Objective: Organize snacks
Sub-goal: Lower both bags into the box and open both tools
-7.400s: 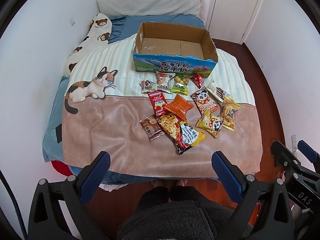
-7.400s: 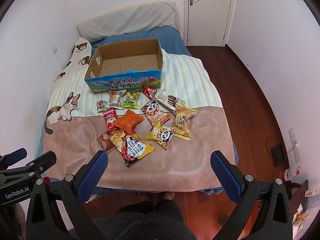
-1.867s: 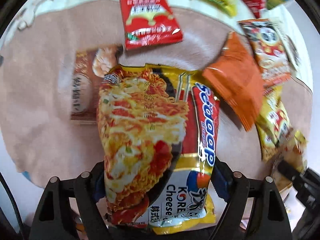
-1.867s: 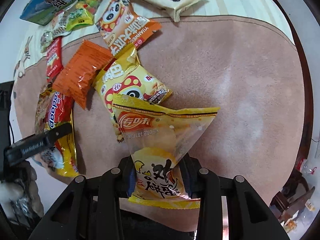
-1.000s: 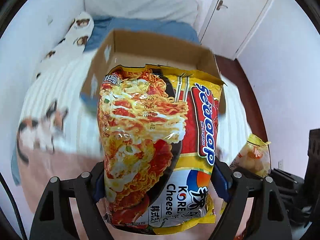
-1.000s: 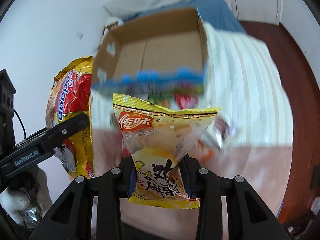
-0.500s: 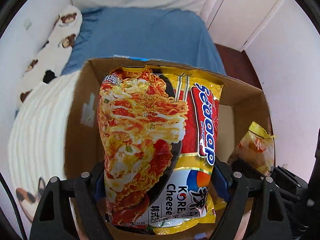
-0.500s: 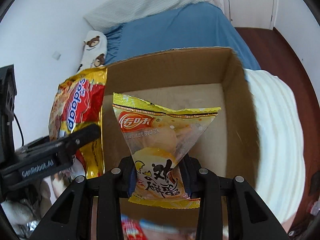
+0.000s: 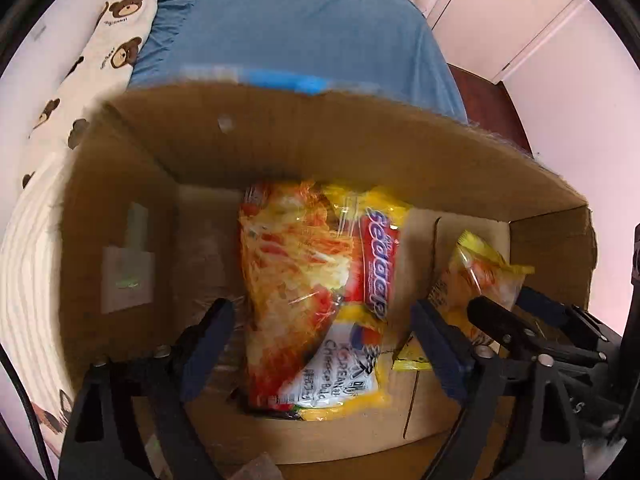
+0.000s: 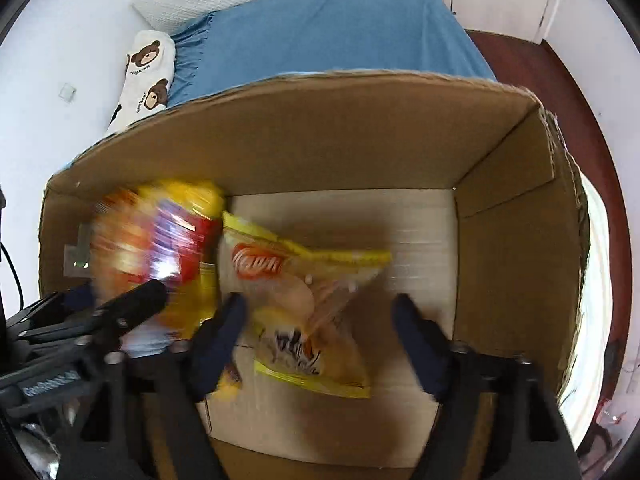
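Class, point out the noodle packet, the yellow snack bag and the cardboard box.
noodle packet (image 9: 316, 292), left wrist view, middle of its printed front.
yellow snack bag (image 10: 304, 300), right wrist view, its clear middle.
cardboard box (image 10: 320, 140), right wrist view, inside of its far wall.

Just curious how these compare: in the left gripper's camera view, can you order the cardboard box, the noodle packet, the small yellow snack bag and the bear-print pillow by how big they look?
1. cardboard box
2. noodle packet
3. bear-print pillow, though it lies farther off, so this is unsure
4. small yellow snack bag, partly hidden by a gripper
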Demonstrator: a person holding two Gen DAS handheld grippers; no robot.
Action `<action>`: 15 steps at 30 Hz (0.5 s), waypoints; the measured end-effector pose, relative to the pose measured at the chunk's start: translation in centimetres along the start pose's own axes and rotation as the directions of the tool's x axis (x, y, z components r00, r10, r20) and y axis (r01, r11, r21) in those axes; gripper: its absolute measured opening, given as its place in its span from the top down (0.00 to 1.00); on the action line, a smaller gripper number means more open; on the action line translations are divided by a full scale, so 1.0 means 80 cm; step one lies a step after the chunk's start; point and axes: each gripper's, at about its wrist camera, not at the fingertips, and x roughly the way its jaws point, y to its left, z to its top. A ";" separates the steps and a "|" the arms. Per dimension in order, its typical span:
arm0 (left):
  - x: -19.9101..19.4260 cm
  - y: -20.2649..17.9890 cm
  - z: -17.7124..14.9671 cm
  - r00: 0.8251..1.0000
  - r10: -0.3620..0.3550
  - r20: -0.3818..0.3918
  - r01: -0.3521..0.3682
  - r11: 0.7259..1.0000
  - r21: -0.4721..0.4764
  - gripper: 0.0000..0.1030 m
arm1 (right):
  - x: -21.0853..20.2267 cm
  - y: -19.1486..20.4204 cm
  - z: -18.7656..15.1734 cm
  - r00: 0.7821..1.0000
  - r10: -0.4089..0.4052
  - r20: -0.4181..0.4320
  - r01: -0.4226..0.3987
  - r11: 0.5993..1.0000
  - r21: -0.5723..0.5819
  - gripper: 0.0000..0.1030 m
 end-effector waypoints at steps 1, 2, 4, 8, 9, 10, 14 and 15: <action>-0.004 0.004 -0.003 1.000 -0.001 0.004 0.001 1.000 0.002 0.08 | 0.000 -0.001 0.000 1.000 0.006 0.002 -0.006 1.000 -0.002 0.17; -0.014 0.004 0.005 1.000 0.000 0.008 -0.001 1.000 0.003 0.08 | -0.001 0.000 0.001 1.000 0.002 0.002 -0.002 1.000 -0.010 0.16; -0.029 0.012 0.001 1.000 0.013 0.020 -0.013 1.000 0.008 0.08 | -0.008 0.004 -0.002 1.000 -0.017 0.017 0.017 0.999 -0.029 0.15; -0.053 0.017 -0.019 0.998 0.026 0.052 -0.027 0.999 0.031 0.08 | -0.024 0.012 -0.018 0.999 -0.021 0.029 0.022 0.999 -0.027 0.14; -0.061 0.015 -0.021 0.998 0.028 0.062 -0.030 0.999 0.037 0.08 | -0.033 0.018 -0.021 0.999 -0.033 0.038 0.034 0.999 -0.032 0.14; -0.075 0.012 -0.014 0.997 0.029 0.074 -0.032 0.999 0.040 0.08 | -0.041 0.020 -0.029 0.998 -0.041 0.051 0.043 0.998 -0.036 0.14; -0.113 0.009 -0.039 0.991 0.034 0.127 -0.042 0.997 0.060 0.08 | -0.078 0.032 -0.064 0.993 -0.052 0.107 0.056 0.998 -0.031 0.06; -0.119 0.008 -0.059 0.990 0.037 0.139 -0.047 0.997 0.068 0.08 | -0.088 0.036 -0.077 0.991 -0.058 0.121 0.062 0.998 -0.031 0.05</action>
